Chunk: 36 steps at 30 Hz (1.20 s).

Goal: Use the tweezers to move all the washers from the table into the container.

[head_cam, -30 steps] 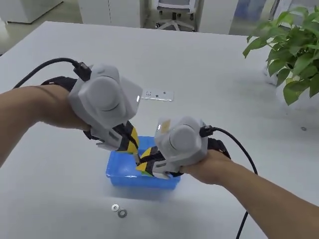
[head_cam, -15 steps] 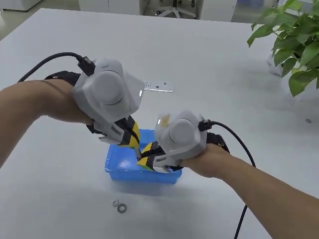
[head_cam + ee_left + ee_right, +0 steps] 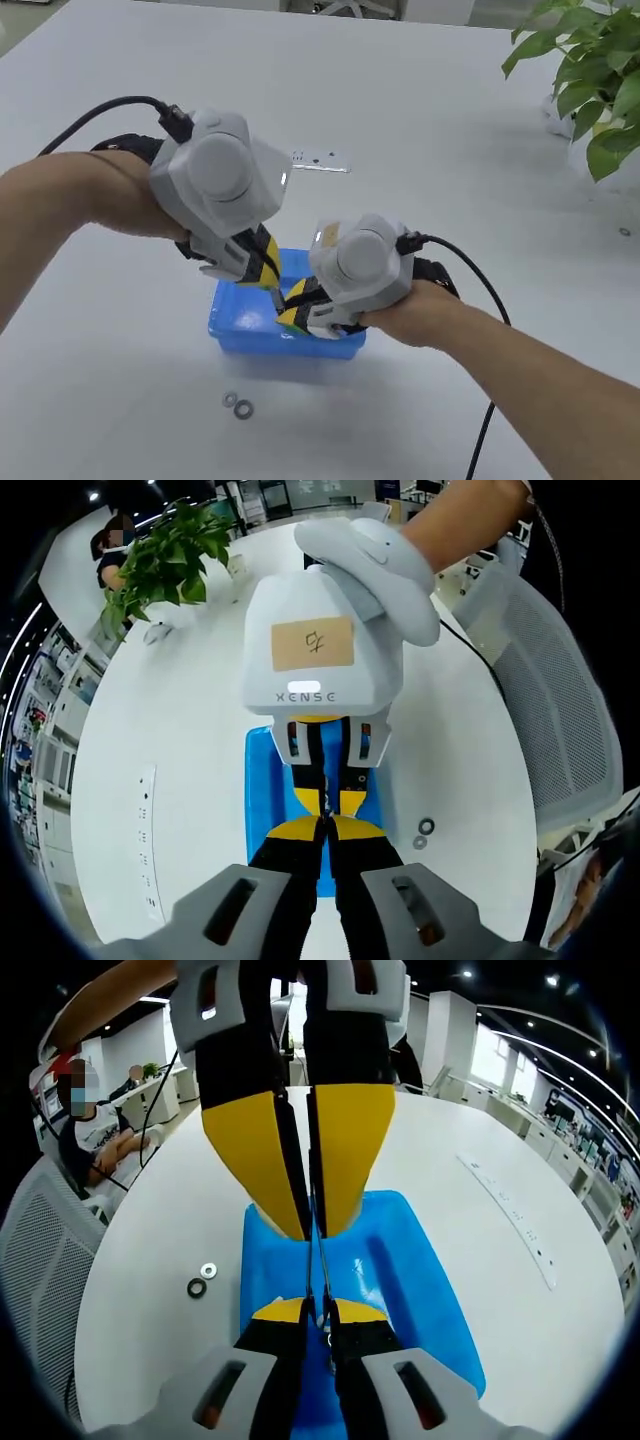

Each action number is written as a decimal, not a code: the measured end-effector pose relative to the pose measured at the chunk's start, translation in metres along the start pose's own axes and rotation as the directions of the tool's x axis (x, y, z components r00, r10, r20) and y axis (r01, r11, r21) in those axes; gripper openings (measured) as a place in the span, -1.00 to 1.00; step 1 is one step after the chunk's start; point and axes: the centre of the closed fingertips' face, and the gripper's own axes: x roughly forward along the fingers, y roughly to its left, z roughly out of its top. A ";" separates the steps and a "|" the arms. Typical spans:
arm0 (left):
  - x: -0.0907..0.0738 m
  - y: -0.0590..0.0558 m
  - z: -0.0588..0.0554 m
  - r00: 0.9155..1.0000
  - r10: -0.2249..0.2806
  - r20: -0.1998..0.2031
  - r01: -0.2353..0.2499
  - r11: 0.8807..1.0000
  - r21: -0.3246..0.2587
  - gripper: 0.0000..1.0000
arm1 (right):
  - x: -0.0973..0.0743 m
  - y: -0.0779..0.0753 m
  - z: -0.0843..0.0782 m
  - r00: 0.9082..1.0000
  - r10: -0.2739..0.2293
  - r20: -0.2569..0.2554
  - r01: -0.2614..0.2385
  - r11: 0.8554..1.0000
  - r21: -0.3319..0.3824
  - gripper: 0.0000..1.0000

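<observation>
My left gripper [image 3: 312, 1232] and right gripper [image 3: 318, 1308] both clenched on the tweezers [image 3: 321, 1265], tips meeting over the blue container [image 3: 405, 1270], two washers [image 3: 208, 1270] lay beside it on the table [image 3: 140, 1260].

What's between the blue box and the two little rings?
Nothing. There's just bare white table between the blue container and the washers, seen in the head view.

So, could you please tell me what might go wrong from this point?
1. The left claw and right claw both seem shut on the thin tweezers above the blue container; a loose handover could drop them into it.
2. The two washers lie close together on the table beside the container, so the tweezers may nudge one away while picking up the other.
</observation>
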 end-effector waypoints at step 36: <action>-0.037 -0.017 0.016 0.999 0.054 0.009 -0.054 0.998 0.012 -0.87 | -0.025 0.016 0.030 0.999 -0.043 0.030 0.044 0.998 -0.048 -0.78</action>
